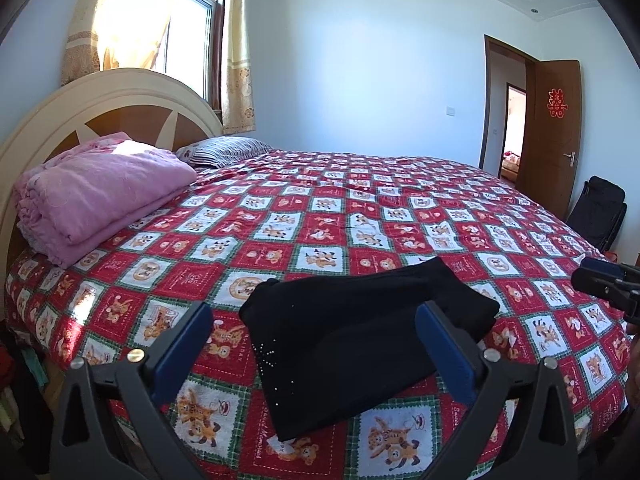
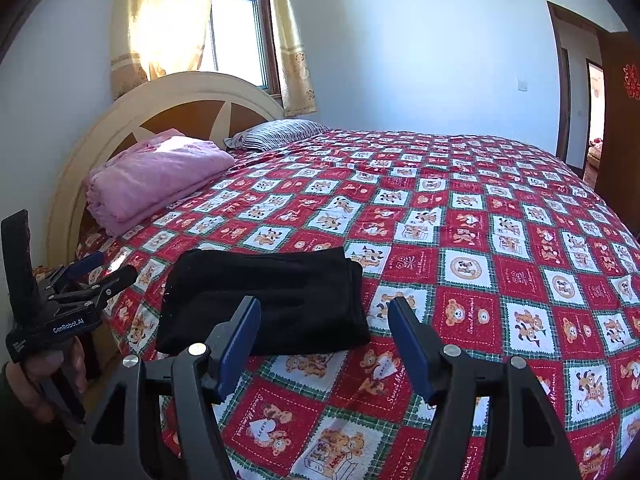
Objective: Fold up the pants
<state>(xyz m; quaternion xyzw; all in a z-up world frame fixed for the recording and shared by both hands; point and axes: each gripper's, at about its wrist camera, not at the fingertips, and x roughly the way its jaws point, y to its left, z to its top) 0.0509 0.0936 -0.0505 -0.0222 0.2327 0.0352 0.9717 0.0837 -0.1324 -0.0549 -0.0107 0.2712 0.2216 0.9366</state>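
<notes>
The black pants (image 1: 352, 340) lie folded into a compact rectangle on the red patterned bedspread (image 1: 320, 220) near the bed's front edge; they also show in the right wrist view (image 2: 268, 300). My left gripper (image 1: 316, 320) is open and empty, hovering just in front of the pants. My right gripper (image 2: 324, 312) is open and empty, to the right of the pants and a little back from them. The right gripper shows at the right edge of the left wrist view (image 1: 608, 284). The left gripper shows held in a hand at the left of the right wrist view (image 2: 80, 280).
A folded pink blanket (image 1: 100, 192) and a striped pillow (image 1: 228, 152) lie by the cream headboard (image 1: 112, 96). A window with curtains (image 1: 160, 20) is behind. A brown door (image 1: 552, 132) stands open at the right, a black bag (image 1: 600, 212) beside it.
</notes>
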